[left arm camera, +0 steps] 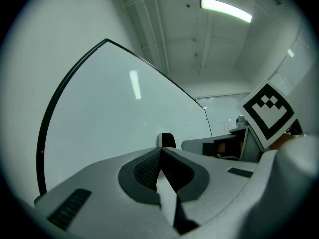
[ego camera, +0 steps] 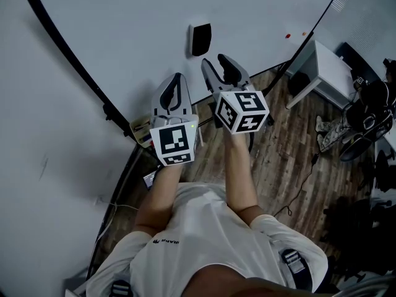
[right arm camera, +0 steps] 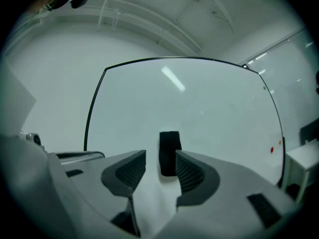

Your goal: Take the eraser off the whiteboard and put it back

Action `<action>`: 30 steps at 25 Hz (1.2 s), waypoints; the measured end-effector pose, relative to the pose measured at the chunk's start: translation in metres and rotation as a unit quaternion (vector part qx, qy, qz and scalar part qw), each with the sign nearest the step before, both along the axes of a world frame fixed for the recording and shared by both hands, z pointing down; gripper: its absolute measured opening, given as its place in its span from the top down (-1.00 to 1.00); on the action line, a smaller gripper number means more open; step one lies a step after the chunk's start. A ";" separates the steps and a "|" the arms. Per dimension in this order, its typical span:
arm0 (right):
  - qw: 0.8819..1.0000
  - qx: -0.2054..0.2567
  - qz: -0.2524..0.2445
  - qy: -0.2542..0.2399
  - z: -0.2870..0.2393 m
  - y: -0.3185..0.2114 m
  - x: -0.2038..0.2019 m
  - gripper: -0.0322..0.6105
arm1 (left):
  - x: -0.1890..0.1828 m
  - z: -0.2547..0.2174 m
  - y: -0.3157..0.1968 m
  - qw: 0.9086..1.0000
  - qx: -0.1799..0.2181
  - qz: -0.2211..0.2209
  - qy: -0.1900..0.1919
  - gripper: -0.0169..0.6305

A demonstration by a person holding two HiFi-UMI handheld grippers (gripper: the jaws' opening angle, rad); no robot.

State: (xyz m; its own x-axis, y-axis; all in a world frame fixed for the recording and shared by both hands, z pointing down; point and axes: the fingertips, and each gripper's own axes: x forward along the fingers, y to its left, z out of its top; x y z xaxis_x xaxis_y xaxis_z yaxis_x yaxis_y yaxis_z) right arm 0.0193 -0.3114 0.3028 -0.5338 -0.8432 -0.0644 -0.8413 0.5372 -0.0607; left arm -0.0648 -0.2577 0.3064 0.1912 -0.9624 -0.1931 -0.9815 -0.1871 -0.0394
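Eraser (ego camera: pixel 200 39) sits on the whiteboard (ego camera: pixel 136 23), untouched; right hand-held gripper (ego camera: pixel 216 64) jaws apart, aimed at it, probably lining up the pinch; left hand-held gripper (ego camera: pixel 176 80) closed, empty, parked alongside.

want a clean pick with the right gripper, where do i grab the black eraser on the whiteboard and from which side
Pinch the eraser across its two long vertical edges at mid-height, coming straight at the whiteboard face. It stands upright and narrow, flat on the board, so those sides likely suit best. The right gripper faces it with jaws apart.
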 end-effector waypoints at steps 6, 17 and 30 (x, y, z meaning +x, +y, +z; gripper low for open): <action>1.000 -0.003 -0.013 -0.005 -0.004 -0.011 -0.008 0.18 | -0.004 -0.001 0.000 1.000 0.003 -0.009 -0.003 0.94; 1.000 -0.008 -0.016 -0.011 -0.008 -0.035 -0.012 0.01 | -0.005 -0.010 -0.002 1.000 0.012 -0.015 -0.012 0.94; 1.000 -0.024 -0.013 0.006 0.002 -0.058 -0.018 -0.03 | -0.012 -0.008 -0.006 0.999 0.008 -0.032 -0.015 0.94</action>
